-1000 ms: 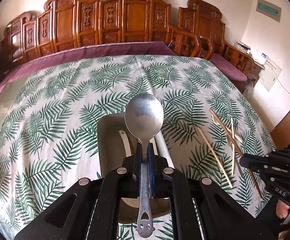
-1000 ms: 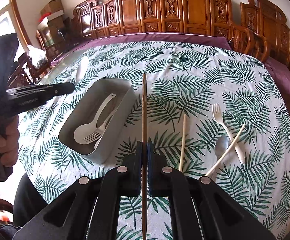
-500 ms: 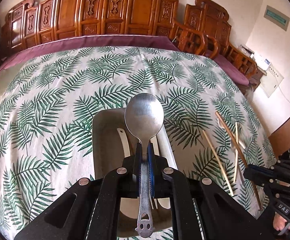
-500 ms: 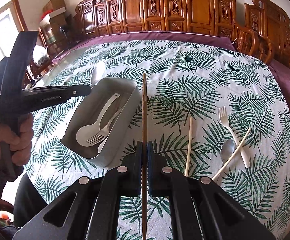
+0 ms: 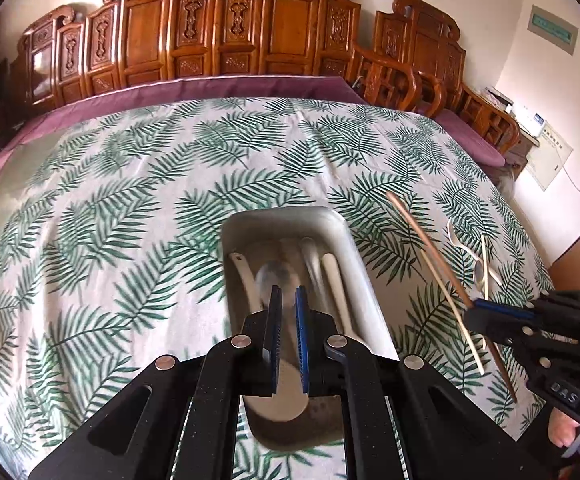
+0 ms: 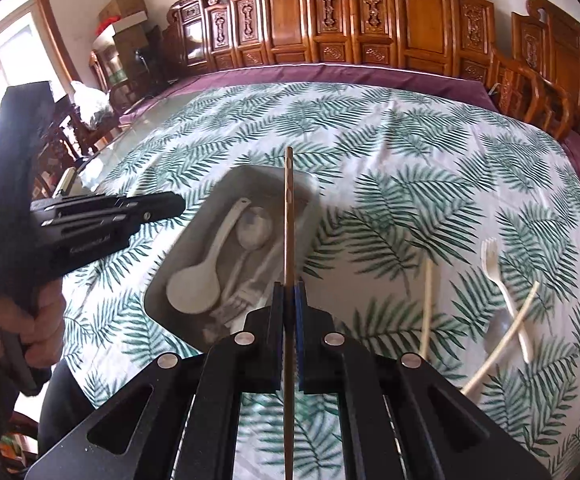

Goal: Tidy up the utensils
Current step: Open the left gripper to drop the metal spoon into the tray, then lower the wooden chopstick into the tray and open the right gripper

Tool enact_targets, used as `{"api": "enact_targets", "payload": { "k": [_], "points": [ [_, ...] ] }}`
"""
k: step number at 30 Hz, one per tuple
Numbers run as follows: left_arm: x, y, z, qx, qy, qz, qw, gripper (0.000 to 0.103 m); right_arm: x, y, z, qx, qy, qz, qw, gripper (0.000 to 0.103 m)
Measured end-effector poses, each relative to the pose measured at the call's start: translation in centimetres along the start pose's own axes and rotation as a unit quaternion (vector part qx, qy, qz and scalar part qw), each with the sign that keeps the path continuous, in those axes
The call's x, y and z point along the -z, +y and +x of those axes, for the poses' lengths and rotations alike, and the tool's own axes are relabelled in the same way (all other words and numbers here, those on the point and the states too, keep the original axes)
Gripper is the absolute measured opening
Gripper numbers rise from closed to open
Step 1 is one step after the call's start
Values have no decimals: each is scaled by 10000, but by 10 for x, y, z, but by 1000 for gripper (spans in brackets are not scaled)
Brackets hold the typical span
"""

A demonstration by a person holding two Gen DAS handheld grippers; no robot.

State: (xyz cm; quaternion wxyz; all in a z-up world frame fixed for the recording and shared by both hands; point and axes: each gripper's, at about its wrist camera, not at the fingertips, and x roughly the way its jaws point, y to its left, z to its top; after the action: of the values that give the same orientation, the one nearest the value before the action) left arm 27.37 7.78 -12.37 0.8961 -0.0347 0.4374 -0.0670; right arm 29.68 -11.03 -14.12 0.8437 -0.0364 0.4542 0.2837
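The grey tray (image 5: 354, 248) (image 6: 194, 240) holds a white spoon (image 6: 194, 288), a fork (image 6: 242, 300) and a metal spoon (image 5: 276, 280) (image 6: 254, 228), which is blurred in the left wrist view. My left gripper (image 5: 288, 292) (image 6: 178, 204) hangs over the tray. Its jaws are narrowly apart with nothing gripped between them. My right gripper (image 6: 289, 292) (image 5: 478, 312) is shut on a brown chopstick (image 6: 289, 208) (image 5: 422, 232). The chopstick's tip reaches over the tray's right side.
On the palm-leaf tablecloth right of the tray lie two pale chopsticks (image 6: 428, 308) (image 6: 502, 340), a white fork (image 6: 506, 288) and a metal spoon (image 6: 498, 332) partly under them. Carved wooden chairs line the table's far side. A person's hand (image 6: 38, 336) holds the left gripper.
The metal spoon has left my left gripper and now lies in the tray. The right gripper has carried its chopstick leftward, over the tray.
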Motion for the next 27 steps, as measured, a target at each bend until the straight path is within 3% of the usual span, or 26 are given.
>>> {"api": "enact_targets", "payload": {
  "k": [10, 15, 23, 27],
  "points": [
    [13, 22, -28, -192, -156, -105, 9996, 5, -21, 29, 45, -317, 191, 164, 9992, 6],
    [16, 30, -40, -273, -203, -155, 9993, 6, -32, 39, 64, -279, 239, 65, 9993, 6],
    [20, 33, -48, -358, -243, -182, 9989, 7, -41, 39, 63, -250, 147, 2, 9996, 7],
    [21, 29, -49, -366, -259, -171, 9988, 15, -37, 33, 51, -209, 59, 10, 9998, 7]
  ]
}}
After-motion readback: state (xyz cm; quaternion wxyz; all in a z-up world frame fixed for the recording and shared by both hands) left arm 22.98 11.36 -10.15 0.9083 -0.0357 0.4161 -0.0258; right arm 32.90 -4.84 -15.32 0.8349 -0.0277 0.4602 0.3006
